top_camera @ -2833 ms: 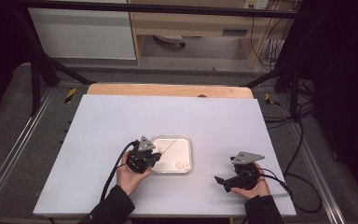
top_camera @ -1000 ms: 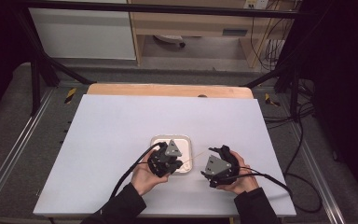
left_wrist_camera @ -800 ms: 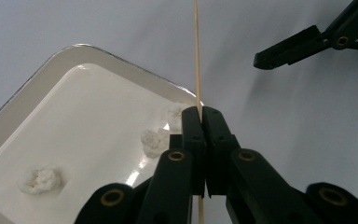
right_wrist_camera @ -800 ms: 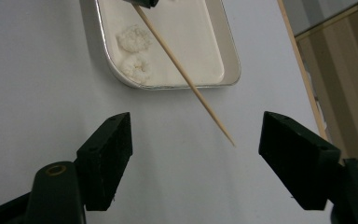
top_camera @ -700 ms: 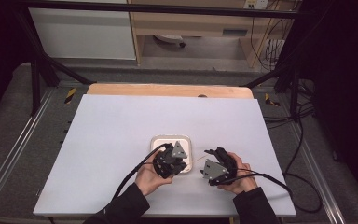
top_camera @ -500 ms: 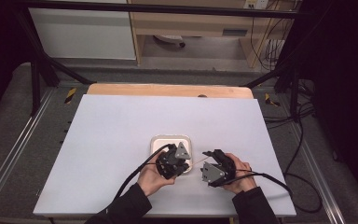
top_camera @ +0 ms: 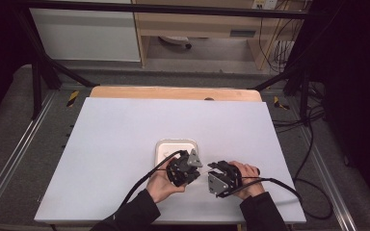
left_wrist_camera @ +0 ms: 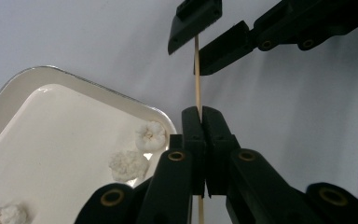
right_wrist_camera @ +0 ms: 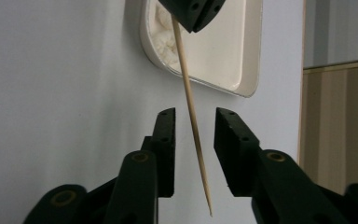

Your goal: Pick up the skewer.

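My left gripper [left_wrist_camera: 200, 112] is shut on a thin wooden skewer [left_wrist_camera: 197, 70], which sticks out past its tips. In the high view it [top_camera: 191, 172] sits just in front of the white tray [top_camera: 176, 142]. My right gripper [right_wrist_camera: 194, 122] faces it with a jaw on each side of the skewer [right_wrist_camera: 189, 112]. Its jaws have just been closing, and a gap still shows on both sides of the stick. From the left gripper view, the right gripper [left_wrist_camera: 200, 44] straddles the skewer's far end. The right gripper [top_camera: 215, 177] is close beside the left one.
The tray [left_wrist_camera: 9, 88] holds a few white fluffy lumps [left_wrist_camera: 150, 135], and its rim [right_wrist_camera: 249, 56] lies just beyond the skewer. The pale table [top_camera: 125, 134] stretches wide to the left and back. A wooden strip [top_camera: 173, 92] runs along its far edge.
The hands, far apart at first, have come together in front of the tray. Over the last second the right gripper has drawn up to the left one and narrowed its jaws.
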`<state>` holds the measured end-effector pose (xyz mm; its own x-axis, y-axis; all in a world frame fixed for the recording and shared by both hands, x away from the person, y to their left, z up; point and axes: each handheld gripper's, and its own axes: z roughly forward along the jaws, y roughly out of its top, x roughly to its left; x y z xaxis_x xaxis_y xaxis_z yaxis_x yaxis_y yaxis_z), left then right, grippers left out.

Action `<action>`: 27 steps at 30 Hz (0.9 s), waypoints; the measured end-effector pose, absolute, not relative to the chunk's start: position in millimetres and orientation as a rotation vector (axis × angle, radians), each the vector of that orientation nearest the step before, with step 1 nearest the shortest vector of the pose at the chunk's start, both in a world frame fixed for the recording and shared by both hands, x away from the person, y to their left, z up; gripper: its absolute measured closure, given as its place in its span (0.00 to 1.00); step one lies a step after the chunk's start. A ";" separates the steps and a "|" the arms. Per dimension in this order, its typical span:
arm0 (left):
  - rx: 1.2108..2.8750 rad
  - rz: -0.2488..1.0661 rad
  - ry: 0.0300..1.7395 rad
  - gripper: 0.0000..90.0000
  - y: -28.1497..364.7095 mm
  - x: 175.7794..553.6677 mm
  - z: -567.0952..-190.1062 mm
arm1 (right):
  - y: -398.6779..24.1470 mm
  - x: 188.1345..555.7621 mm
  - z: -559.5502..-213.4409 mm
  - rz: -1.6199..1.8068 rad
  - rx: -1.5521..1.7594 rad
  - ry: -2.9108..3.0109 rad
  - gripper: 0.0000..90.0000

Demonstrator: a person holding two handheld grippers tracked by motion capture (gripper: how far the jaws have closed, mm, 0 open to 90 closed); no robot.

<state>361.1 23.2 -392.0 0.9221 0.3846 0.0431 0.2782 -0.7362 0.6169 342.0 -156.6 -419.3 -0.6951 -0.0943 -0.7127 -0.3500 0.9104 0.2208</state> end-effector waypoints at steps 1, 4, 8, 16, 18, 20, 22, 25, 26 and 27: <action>2.446 0.221 0.468 0.99 23.1 360.9 -391.8 | -156.5 341.6 -419.6 0.440 -0.319 2.321 0.81; 2.449 0.219 0.463 0.99 23.1 360.7 -392.2 | -156.6 341.0 -420.0 0.438 -0.326 2.328 0.87; 2.453 0.212 0.456 0.99 23.0 360.7 -392.6 | -156.4 340.7 -420.5 0.421 -0.353 2.334 0.92; 2.456 0.209 0.453 0.99 22.3 360.9 -393.5 | -156.6 339.8 -421.0 0.397 -0.401 2.332 0.98; 2.455 0.207 0.451 0.99 22.7 361.0 -393.1 | -156.7 339.6 -420.7 0.394 -0.415 2.328 0.98; 2.454 0.203 0.450 0.99 23.1 361.4 -393.0 | -156.8 339.3 -420.5 0.390 -0.424 2.327 0.99; 2.454 0.201 0.451 0.98 23.4 361.6 -393.0 | -156.7 338.8 -420.7 0.387 -0.424 2.324 0.99; 2.456 0.207 0.444 0.98 23.7 361.6 -392.9 | -156.0 338.1 -420.2 0.370 -0.428 2.324 0.99; 2.460 0.214 0.441 0.97 24.1 361.7 -392.9 | -155.8 337.8 -420.1 0.361 -0.424 2.326 0.99; 2.465 0.223 0.442 0.95 24.7 361.7 -392.8 | -155.6 338.1 -420.0 0.350 -0.428 2.323 0.99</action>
<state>361.7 24.7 -392.8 0.9299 0.3638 0.0543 0.2596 -0.7536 0.6040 338.1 -155.6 -420.0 -0.6735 -0.2008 -0.7113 -0.4017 0.9073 0.1242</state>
